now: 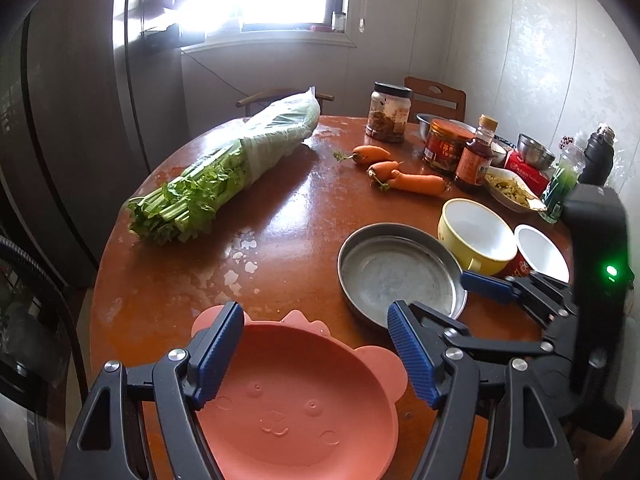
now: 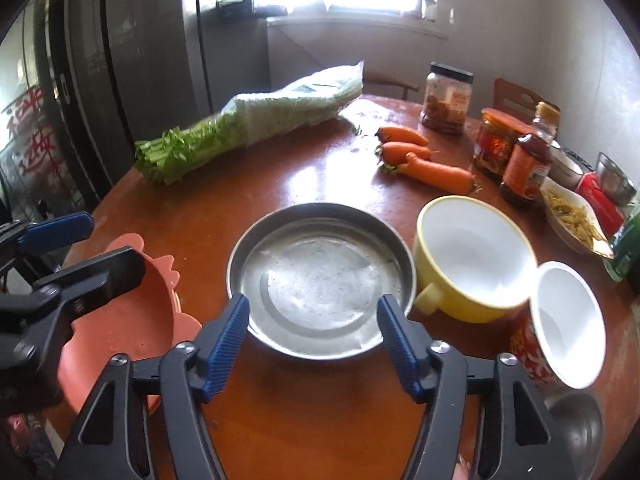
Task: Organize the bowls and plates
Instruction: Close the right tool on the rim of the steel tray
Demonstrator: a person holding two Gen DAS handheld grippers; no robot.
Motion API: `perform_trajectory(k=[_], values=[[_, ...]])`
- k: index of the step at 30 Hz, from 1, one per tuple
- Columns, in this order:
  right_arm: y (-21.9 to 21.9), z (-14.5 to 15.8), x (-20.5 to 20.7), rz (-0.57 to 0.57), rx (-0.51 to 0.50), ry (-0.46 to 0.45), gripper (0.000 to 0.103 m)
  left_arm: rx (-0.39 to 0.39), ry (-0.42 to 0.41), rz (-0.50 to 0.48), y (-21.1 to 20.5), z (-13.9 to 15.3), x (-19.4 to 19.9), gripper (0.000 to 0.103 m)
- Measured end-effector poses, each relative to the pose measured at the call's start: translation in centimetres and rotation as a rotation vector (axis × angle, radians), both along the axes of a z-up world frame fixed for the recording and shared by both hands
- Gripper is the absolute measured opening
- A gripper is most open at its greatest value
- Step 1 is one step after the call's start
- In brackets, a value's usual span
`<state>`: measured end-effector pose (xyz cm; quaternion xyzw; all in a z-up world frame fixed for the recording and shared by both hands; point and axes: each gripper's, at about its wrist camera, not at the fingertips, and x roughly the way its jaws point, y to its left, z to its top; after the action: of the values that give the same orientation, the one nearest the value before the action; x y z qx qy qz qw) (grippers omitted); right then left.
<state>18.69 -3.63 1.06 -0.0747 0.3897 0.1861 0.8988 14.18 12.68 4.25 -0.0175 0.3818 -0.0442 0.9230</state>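
A pink bear-faced plate [image 1: 300, 408] lies at the near edge of the round brown table [image 1: 280, 216]. My left gripper [image 1: 316, 354] hovers open over it, one finger by each ear of the plate, and neither pad presses on it. To its right sits a shallow steel plate [image 2: 320, 280]. My right gripper [image 2: 314, 340] stands open at that plate's near rim, gripping nothing. A yellow bowl with a handle [image 2: 476, 256] and a red-patterned bowl [image 2: 568, 320] sit further right. Each view shows the other gripper at its edge: right gripper [image 1: 492, 280], left gripper [image 2: 114, 242], pink plate [image 2: 132, 320].
A bagged bunch of celery [image 1: 224, 176] lies across the table's far left and three carrots [image 1: 400, 172] in the middle. Jars [image 1: 388, 114], a sauce bottle [image 1: 476, 156], steel bowls [image 1: 534, 152] and a snack dish [image 1: 510, 190] crowd the far right. A steel ladle [image 2: 576, 420] lies near right.
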Motion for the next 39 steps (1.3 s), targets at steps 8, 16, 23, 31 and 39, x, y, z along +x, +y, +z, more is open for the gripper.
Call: perform_trajectory(k=[8,16,23,31,39], values=[[0.6,-2.2,1.4,0.026,-0.068,0.101,0.047,0.008,0.009,-0.021,-0.7,-0.2,-0.4,0.074],[-1.5,-2.2,-2.5,0.073,-0.052,0.138,0.047,0.011,0.008,-0.051,-2.2,-0.4,-2.6,0.074],[-3.3,-2.3,-7.4,0.114,-0.035,0.141,0.047,0.006,0.022,-0.081,-4.2,-1.3,-5.6,0.074],[-5.3,-2.4,-12.0,0.146,-0.026,0.116,0.047,0.025,0.057,-0.114,-6.2,-3.0,-9.1,0.074],[-6.6,-2.3,-14.8,0.149,-0.035,0.074,0.047,0.035,0.071,-0.105,-7.1,-3.6,-10.3,0.074]])
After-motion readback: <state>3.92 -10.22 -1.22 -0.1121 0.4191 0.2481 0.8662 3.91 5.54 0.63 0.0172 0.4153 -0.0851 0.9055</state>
